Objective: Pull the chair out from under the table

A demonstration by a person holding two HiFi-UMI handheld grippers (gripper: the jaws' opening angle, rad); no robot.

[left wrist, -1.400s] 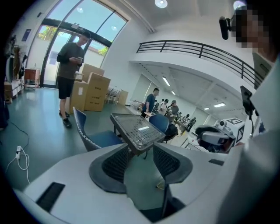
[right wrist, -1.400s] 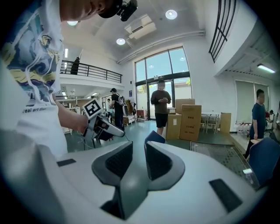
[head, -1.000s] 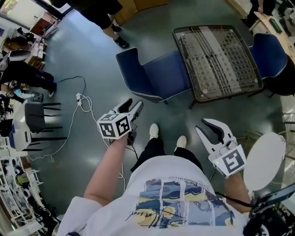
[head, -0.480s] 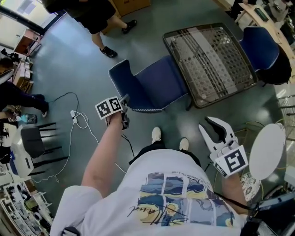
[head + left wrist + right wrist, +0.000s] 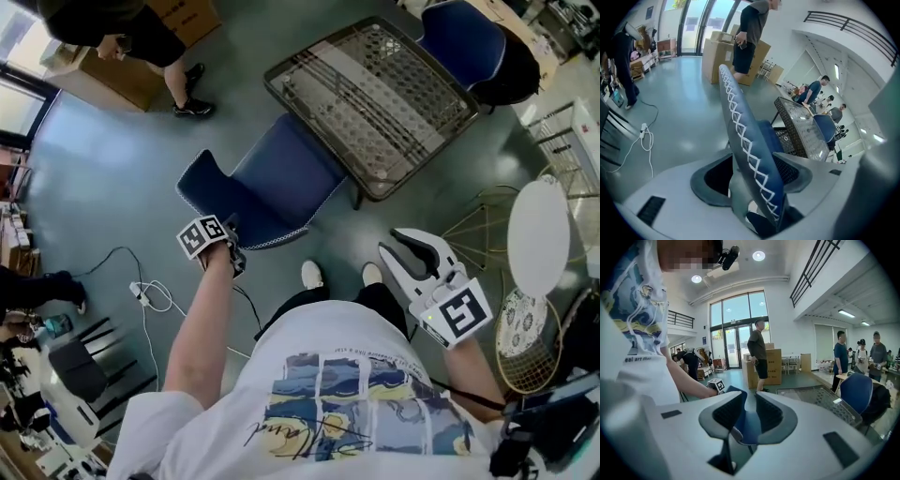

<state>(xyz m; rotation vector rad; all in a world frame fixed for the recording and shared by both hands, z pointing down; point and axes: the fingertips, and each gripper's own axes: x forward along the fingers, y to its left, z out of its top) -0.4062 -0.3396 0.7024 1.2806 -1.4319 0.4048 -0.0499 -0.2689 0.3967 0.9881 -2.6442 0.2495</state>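
Left gripper view: left hand-held gripper (image 5: 755, 172), jaws just opened wide, straddles the blue, white-stitched chair (image 5: 740, 124) edge.

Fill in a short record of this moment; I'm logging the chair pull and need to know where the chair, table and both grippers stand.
chair: blue, white stitching on its edge; seat end at the table's near side
table: dark frame, mesh-patterned top
left gripper: open, jaws have just been opening; astride the chair's back edge, pads not pressing
right gripper: open, nothing between its jaws, held by the person's waist
progress: chair not yet gripped
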